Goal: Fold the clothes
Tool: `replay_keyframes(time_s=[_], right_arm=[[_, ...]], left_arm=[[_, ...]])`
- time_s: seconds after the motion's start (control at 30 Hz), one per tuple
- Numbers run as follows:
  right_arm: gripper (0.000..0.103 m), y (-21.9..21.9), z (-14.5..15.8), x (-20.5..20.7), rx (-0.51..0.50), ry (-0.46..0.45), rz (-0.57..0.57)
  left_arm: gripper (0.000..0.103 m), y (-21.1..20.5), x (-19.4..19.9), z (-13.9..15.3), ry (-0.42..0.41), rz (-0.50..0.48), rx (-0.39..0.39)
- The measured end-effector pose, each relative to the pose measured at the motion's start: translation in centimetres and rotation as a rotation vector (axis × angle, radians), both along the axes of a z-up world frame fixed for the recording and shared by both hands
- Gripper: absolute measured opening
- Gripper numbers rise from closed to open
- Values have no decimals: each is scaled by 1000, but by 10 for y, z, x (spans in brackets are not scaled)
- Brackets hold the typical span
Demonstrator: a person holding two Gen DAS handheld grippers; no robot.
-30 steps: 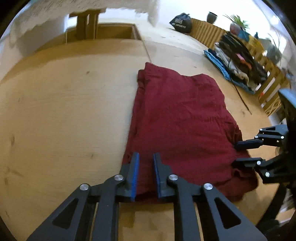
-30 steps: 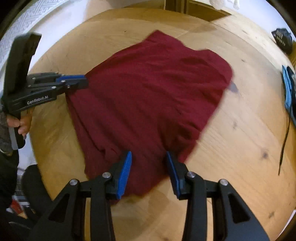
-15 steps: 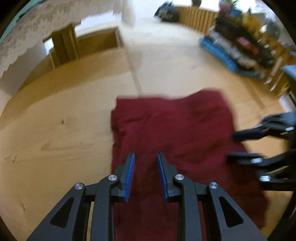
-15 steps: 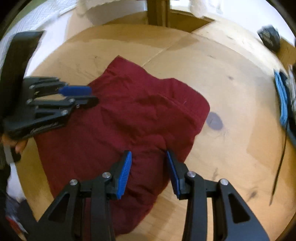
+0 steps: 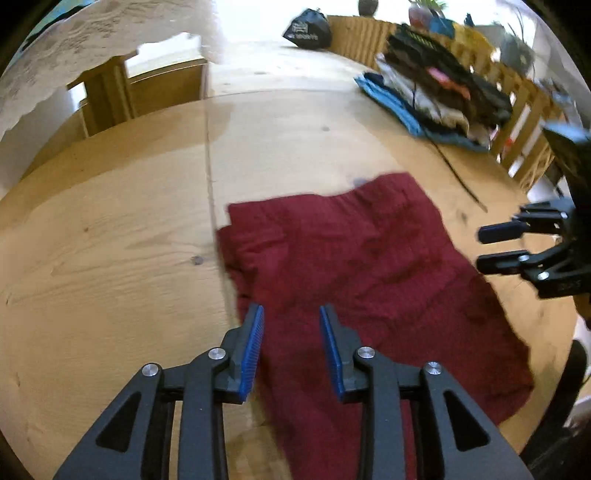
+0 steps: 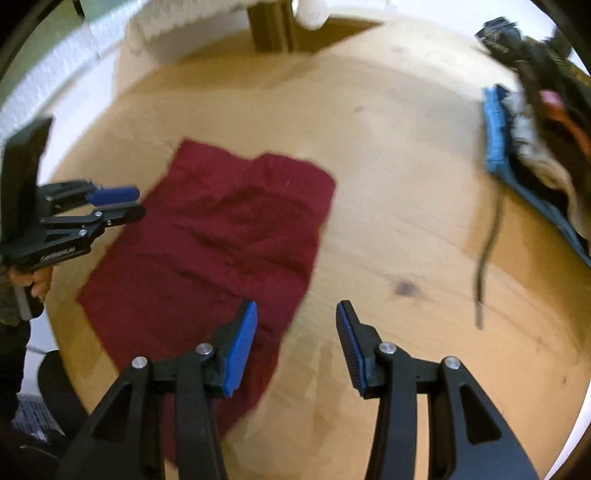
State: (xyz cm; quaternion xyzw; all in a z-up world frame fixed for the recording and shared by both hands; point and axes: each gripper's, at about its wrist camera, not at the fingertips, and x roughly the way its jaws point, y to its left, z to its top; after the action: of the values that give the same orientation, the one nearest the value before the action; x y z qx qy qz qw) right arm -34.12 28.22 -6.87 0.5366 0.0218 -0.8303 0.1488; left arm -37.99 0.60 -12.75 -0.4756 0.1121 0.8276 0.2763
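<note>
A dark red garment (image 5: 362, 273) lies folded flat on the wooden table (image 5: 110, 280); it also shows in the right wrist view (image 6: 229, 236). My left gripper (image 5: 291, 332) is open and empty, held above the garment's near left part. My right gripper (image 6: 295, 332) is open and empty, above the garment's near right edge and bare wood. Each gripper shows in the other's view: the right one (image 5: 498, 245) at the garment's right side, the left one (image 6: 125, 205) at its left side, both apart from the cloth.
A pile of clothes on a blue cloth (image 5: 436, 92) lies at the table's far right, also in the right wrist view (image 6: 532, 147). A dark cord (image 6: 487, 258) trails from it. A black bag (image 5: 308, 26) and a slatted wooden fence (image 5: 517, 110) stand behind.
Both grippers have opened, letting go of the garment's near edge, and lifted back. The garment now lies shorter, folded over on itself.
</note>
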Motion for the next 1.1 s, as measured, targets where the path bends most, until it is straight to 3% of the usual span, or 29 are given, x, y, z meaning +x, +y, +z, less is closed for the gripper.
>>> replay_keyframes(time_s=[0.13,0.23,0.33,0.5,0.63,0.7,0.77,0.83,0.9,1.1], right_arm=[[45,-3,12,49,-28,21,57],[45,-11,8,75,-80,-54,42],[47,-4,-4,97,-146,-120,6],[50,-24,-31,94,-111,-121,-12],[50,-30,-33,103,-86,-80,23],[50,-40,-31,109,-81,-55,57],[43,-47,-31,113,-39,-26,85],[20,-49,-28,116,-48,-28,89],[13,-45,-26,116,-99,-52,82],[10,-17,-9,121,-265,-72,9]], left_arm=[[32,-8,23,10,-8,-31,-14],[46,-16,54,8,-38,-69,-64],[46,-17,72,-4,-83,-62,-91],[46,-13,77,-18,-110,-35,-99],[46,0,79,-27,-97,-62,-116],[44,1,80,-28,-93,-66,-107],[42,2,82,-28,-83,-74,-98],[25,2,84,-28,-81,-87,-84],[13,1,85,-28,-91,-95,-71],[9,-9,85,-17,-136,-89,34]])
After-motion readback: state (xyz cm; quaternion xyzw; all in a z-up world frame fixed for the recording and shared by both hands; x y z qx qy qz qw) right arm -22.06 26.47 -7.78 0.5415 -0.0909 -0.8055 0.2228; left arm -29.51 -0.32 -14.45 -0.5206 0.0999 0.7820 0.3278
